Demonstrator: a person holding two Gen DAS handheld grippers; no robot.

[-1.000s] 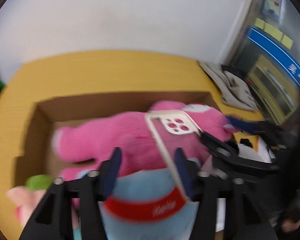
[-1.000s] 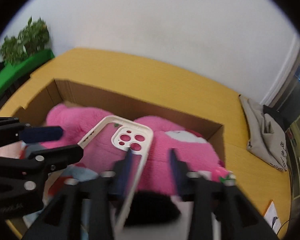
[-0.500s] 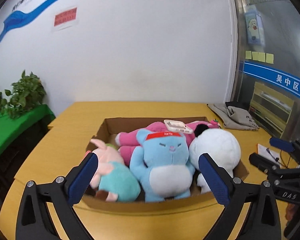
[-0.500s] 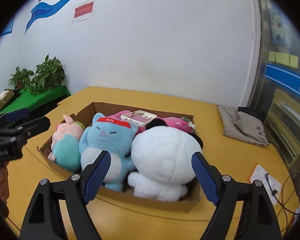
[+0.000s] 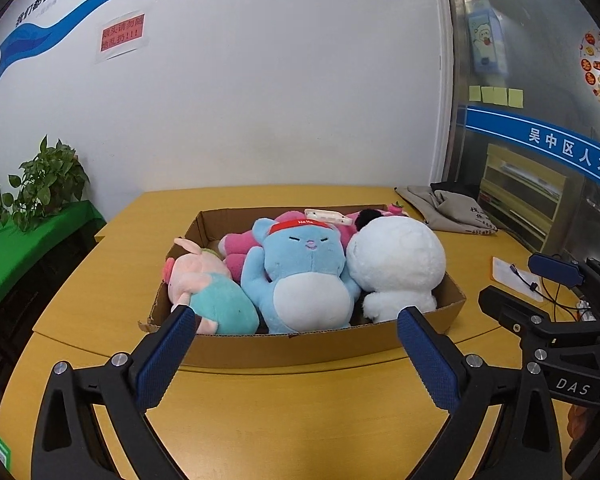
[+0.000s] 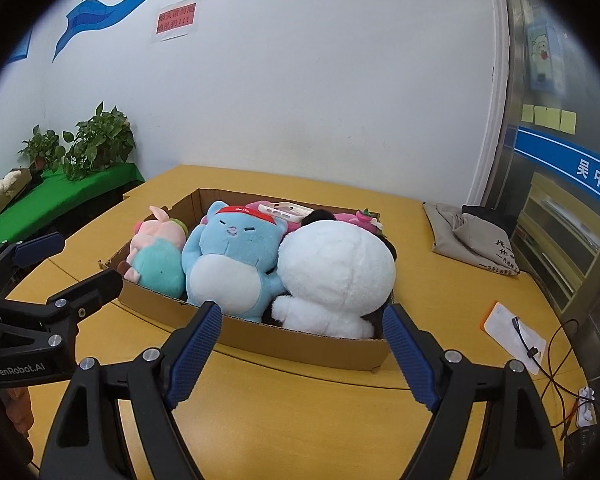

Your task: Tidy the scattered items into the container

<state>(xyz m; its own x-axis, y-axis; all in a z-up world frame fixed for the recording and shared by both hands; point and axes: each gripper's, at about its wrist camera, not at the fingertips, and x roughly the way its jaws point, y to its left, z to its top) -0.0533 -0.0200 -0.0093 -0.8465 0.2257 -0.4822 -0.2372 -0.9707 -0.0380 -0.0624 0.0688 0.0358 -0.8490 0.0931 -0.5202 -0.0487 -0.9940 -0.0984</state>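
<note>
A cardboard box [image 5: 300,346] [image 6: 300,346] sits on the yellow table. It holds a blue plush [image 5: 304,276] [image 6: 236,264], a white plush [image 5: 396,264] [image 6: 336,276], a pink-and-teal plush [image 5: 208,288] [image 6: 156,252] and a pink plush [image 5: 240,246] behind them. A white phone case [image 5: 326,216] [image 6: 286,210] lies on top of the pink plush. My left gripper [image 5: 296,344] is open and empty, back from the box's near wall; it also shows in the right wrist view [image 6: 68,260]. My right gripper [image 6: 300,340] is open and empty too, seen from the left wrist [image 5: 532,284].
A grey cloth bag [image 5: 448,208] [image 6: 472,236] lies on the table at the back right. A paper with a cable [image 6: 516,336] [image 5: 516,276] lies at the right edge. Potted plants [image 6: 96,144] stand on a green shelf to the left. A wall is behind the table.
Both grippers let go of the phone case, opened wide and pulled back from inside the box to in front of it. The case now lies on the pink plush.
</note>
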